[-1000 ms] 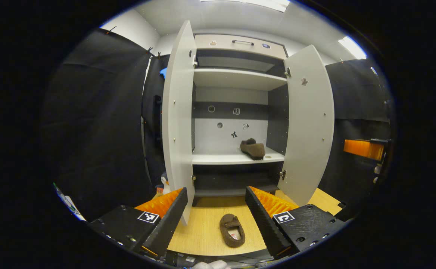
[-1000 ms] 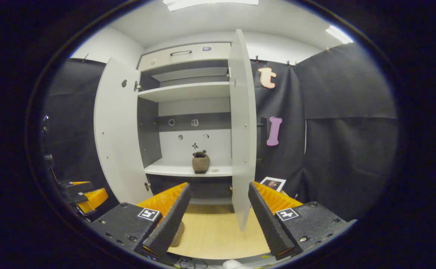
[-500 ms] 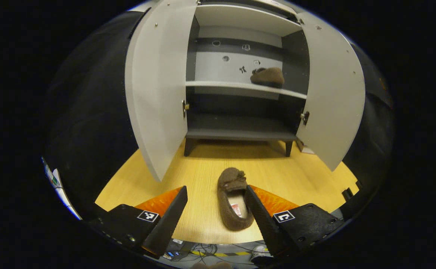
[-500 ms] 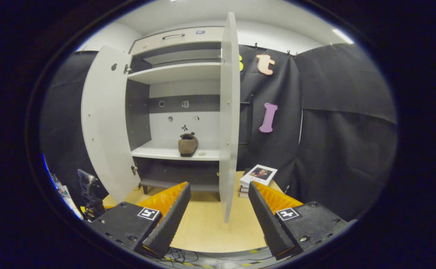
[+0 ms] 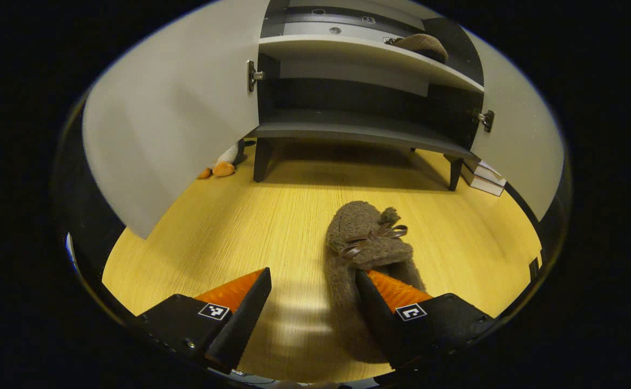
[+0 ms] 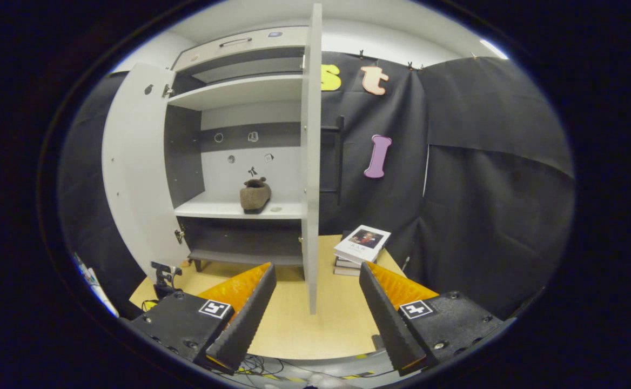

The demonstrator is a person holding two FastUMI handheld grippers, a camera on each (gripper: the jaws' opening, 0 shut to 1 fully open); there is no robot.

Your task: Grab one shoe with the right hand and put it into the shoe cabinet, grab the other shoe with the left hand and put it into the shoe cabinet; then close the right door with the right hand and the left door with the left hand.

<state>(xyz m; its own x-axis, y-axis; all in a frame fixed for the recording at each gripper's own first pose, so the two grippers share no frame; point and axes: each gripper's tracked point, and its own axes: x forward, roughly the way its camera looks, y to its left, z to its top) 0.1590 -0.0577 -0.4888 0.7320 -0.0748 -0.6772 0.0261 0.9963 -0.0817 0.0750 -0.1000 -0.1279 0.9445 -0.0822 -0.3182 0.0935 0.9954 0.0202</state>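
Note:
A brown fuzzy slipper with a small bow lies on the wooden floor, toe toward the shoe cabinet. My left gripper is open and low over the floor; its right finger sits against or over the slipper's heel part, its left finger stands on bare floor. The other brown slipper rests on the cabinet's white shelf, also seen as slipper. Both cabinet doors stand open: the left door and the right door. My right gripper is open, empty, facing the right door's edge.
A stack of books lies on the floor right of the cabinet, also seen as books. A small plush toy sits by the cabinet's left leg. Black cloth walls close in both sides. Cables run along the floor's near edge.
My left gripper has dropped toward the floor and moved forward onto the slipper, which now looms large at its right finger. The right gripper has drifted right, bringing the books into view.

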